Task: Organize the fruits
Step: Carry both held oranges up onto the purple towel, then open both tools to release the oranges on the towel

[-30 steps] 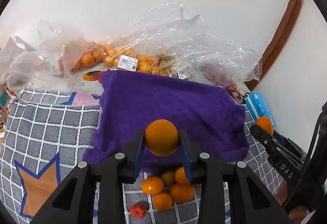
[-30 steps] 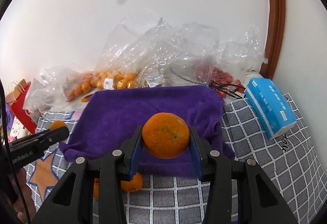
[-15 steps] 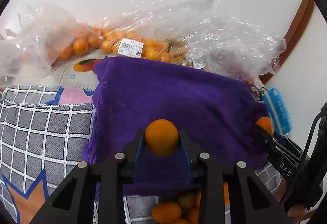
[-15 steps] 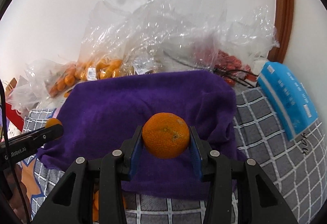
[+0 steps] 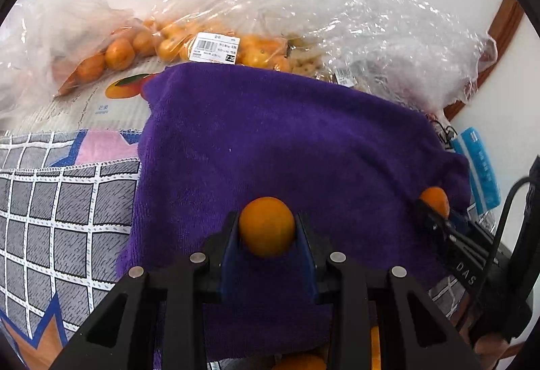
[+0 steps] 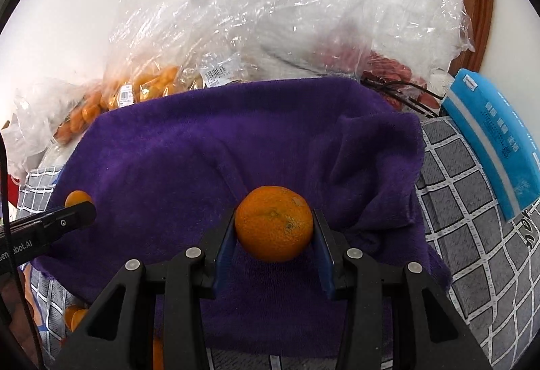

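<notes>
My left gripper was clamped on a small orange, my right gripper on a larger orange, both above the purple towel. I read "DAS" on the right gripper's body and "obot.AI" on the left's. Barcode stickers marked the bagged oranges behind.

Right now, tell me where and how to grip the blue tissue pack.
Grip the tissue pack across its narrow width, at mid-length, coming from above. It lies flat on the checked cloth, long and slim, with both long edges exposed; its ends are too far apart. Both grippers already hold oranges.
</notes>
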### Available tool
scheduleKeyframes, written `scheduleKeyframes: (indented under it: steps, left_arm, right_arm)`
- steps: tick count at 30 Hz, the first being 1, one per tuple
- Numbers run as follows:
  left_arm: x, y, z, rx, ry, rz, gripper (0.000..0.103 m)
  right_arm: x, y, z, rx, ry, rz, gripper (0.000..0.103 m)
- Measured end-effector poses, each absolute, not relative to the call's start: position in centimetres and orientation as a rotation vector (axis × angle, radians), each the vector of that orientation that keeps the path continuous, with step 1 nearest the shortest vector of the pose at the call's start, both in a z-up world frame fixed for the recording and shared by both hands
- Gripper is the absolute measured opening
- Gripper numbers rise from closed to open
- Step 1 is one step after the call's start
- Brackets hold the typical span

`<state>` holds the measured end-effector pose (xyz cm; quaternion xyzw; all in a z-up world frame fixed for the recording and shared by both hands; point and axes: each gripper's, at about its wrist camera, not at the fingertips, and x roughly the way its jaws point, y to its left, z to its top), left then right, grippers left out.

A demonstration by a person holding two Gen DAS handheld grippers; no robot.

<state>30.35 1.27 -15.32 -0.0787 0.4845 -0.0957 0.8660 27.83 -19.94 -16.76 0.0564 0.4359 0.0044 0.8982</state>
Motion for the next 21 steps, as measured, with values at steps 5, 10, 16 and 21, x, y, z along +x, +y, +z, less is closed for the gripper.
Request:
scheduleKeyframes:
  steps: [5,10,16,21]
  left_arm:
    - [30.6,1.2,-15.8,-0.165,1.021,-0.196,0.032]
    - [30.6,1.2,-15.9,-0.169,1.017,-0.195,0.032]
    - [30.3,1.1,-15.5,-0.167,1.031,-0.202,0.032]
    - [29.2,0.7,-14.0,-0.153,1.006,-0.212,0.047]
  right_arm:
    - [28.2,-20.0,-17.0,0.116,0.907,0.003,0.043]
    - [28.1,-19.8,-17.1,0.1,0.91,0.004,0.043]
    - [27.9,-19.8,-16.9,0.108,0.92,0.009,0.043]
    - [26.8,-20.0,-15.6,0.133,0.923,0.01,0.046]
